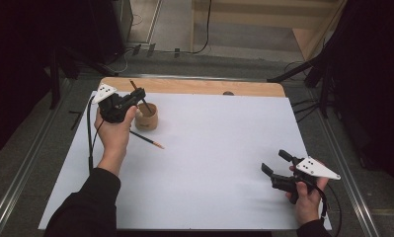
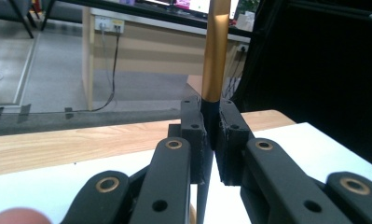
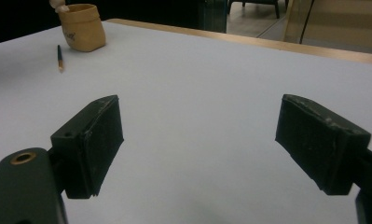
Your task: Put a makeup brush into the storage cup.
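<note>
The left gripper pinches a pencil over the wooden cup near the table's far edge, while the right gripper waits wide apart with bare white space around.

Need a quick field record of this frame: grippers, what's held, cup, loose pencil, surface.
left gripper: shut on a pencil, above the cup
held pencil: clamped between the jaws, roughly upright, lower end toward the cup mouth
cup: tan, upright, far left of the sheet
loose pencil: lying flat on the sheet just in front of the cup, apart from it
right gripper: open, nothing between the jaws, near right of the sheet
surface: white sheet on a wooden table
</note>
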Demonstrator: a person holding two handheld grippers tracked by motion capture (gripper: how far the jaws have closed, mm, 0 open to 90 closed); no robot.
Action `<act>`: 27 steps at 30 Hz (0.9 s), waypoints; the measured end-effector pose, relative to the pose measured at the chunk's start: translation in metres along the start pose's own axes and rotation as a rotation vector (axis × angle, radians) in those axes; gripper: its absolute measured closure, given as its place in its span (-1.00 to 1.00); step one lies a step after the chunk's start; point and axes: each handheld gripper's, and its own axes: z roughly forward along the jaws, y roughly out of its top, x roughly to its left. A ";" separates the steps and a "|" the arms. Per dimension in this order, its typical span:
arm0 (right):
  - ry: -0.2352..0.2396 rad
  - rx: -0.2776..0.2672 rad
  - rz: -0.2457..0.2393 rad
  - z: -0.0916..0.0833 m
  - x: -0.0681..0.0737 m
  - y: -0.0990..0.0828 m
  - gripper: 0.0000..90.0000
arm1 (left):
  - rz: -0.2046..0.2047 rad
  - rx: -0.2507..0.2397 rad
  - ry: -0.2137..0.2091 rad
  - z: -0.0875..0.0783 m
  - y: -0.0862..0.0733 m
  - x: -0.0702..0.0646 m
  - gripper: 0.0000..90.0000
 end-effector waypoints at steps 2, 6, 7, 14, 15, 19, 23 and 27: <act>0.001 -0.001 0.001 0.000 0.000 0.000 -0.65 | 0.001 0.001 0.008 0.001 -0.001 0.002 0.87; 0.003 -0.003 0.001 0.000 0.000 0.000 -0.65 | 0.013 -0.004 0.014 0.003 -0.002 0.003 0.87; 0.004 -0.002 0.000 0.000 0.000 0.000 -0.65 | 0.015 -0.004 0.016 0.004 -0.003 0.003 0.87; 0.005 -0.004 0.000 0.000 0.001 0.001 -0.65 | 0.025 0.006 0.038 0.008 -0.008 0.005 0.87; 0.005 -0.004 0.000 0.000 0.001 0.001 -0.65 | 0.024 0.006 0.040 0.008 -0.009 0.005 0.87; 0.005 -0.004 0.001 0.000 0.001 0.001 -0.65 | 0.022 0.020 0.054 0.010 -0.014 0.006 0.87; 0.006 -0.004 0.000 0.000 0.001 0.001 -0.65 | 0.023 0.034 0.055 0.012 -0.019 0.008 0.87; 0.006 -0.005 -0.001 0.000 0.001 0.001 -0.65 | 0.019 0.046 0.061 0.013 -0.023 0.010 0.87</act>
